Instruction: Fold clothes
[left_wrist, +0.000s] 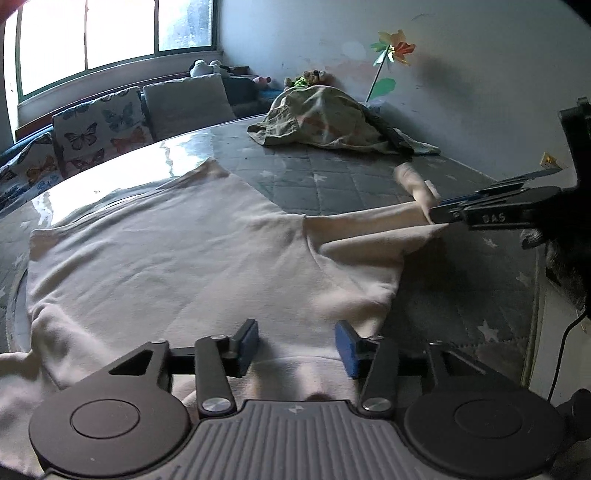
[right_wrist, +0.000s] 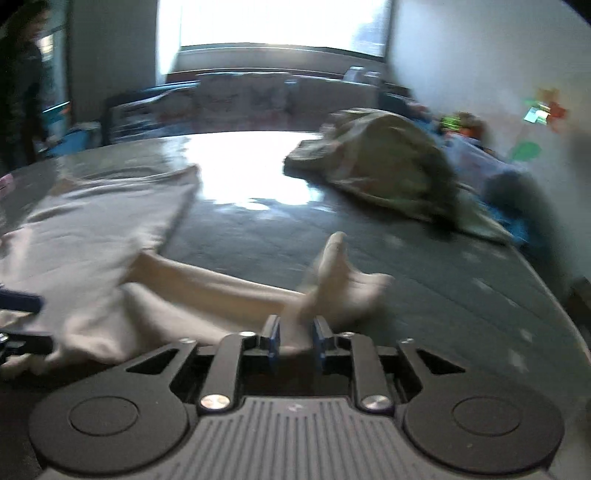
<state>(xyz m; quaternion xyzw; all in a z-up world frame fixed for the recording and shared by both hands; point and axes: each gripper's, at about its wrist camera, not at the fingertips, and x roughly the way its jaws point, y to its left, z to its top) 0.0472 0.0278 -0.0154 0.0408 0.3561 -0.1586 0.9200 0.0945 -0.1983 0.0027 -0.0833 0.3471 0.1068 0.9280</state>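
Pinching the sleeve cuff (right_wrist: 332, 273) of the cream long-sleeved cotton top (left_wrist: 177, 254) spread on the grey star-print mattress (left_wrist: 332, 184), right gripper (right_wrist: 295, 332) starts the sleeve fold, left gripper (left_wrist: 295, 341) jaws spread over the hem; next likely carries sleeve across the body.

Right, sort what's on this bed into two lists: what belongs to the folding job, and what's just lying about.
In the job:
- cream sweatshirt, spread flat
- its sleeve, pinched in the right gripper
- left gripper, jaws open above the sweatshirt's near edge

Lying about:
- olive garment, heaped by the wall
- butterfly cushion
- paper pinwheel
- stuffed toys
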